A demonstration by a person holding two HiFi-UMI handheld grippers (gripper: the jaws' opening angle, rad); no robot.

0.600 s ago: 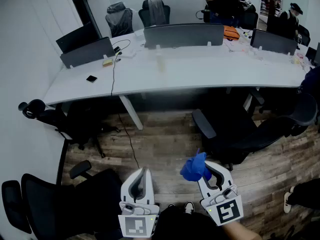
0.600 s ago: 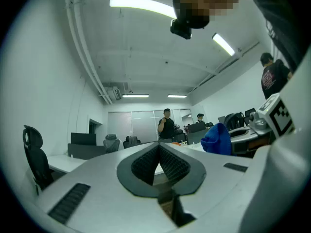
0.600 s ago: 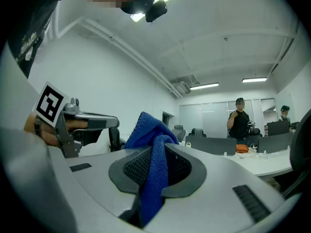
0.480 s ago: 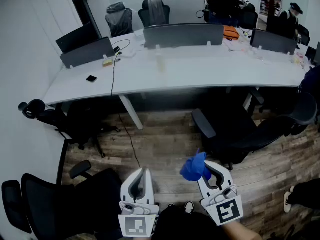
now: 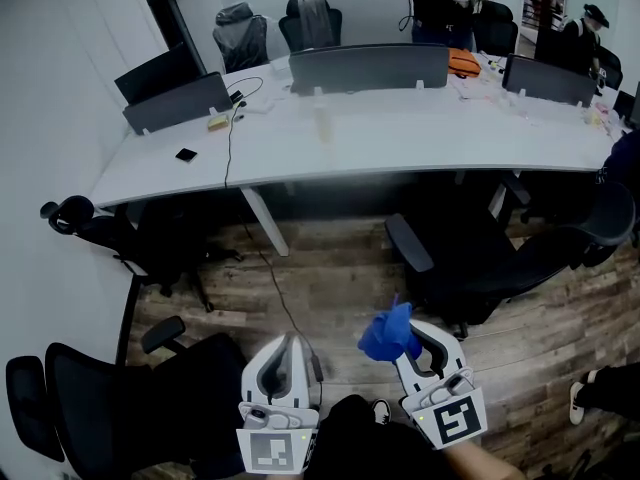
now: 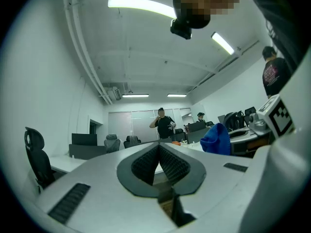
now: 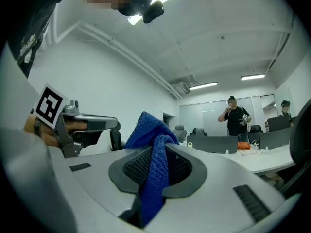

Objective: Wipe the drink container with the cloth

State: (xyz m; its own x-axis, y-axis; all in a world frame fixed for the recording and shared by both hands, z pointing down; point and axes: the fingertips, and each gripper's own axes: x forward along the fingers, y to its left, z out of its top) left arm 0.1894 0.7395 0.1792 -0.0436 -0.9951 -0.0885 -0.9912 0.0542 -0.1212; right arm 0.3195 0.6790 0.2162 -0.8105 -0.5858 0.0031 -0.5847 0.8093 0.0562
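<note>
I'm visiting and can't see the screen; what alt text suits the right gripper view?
A blue cloth is pinched between the right gripper's grey jaws, its bunched end sticking up. Beyond are a long white desk and a person standing by the far wall.

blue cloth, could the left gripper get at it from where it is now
Probably yes: the cloth sticks up from the shut right gripper, with only air between it and the left gripper. Its shut jaws would need opening first.
</note>
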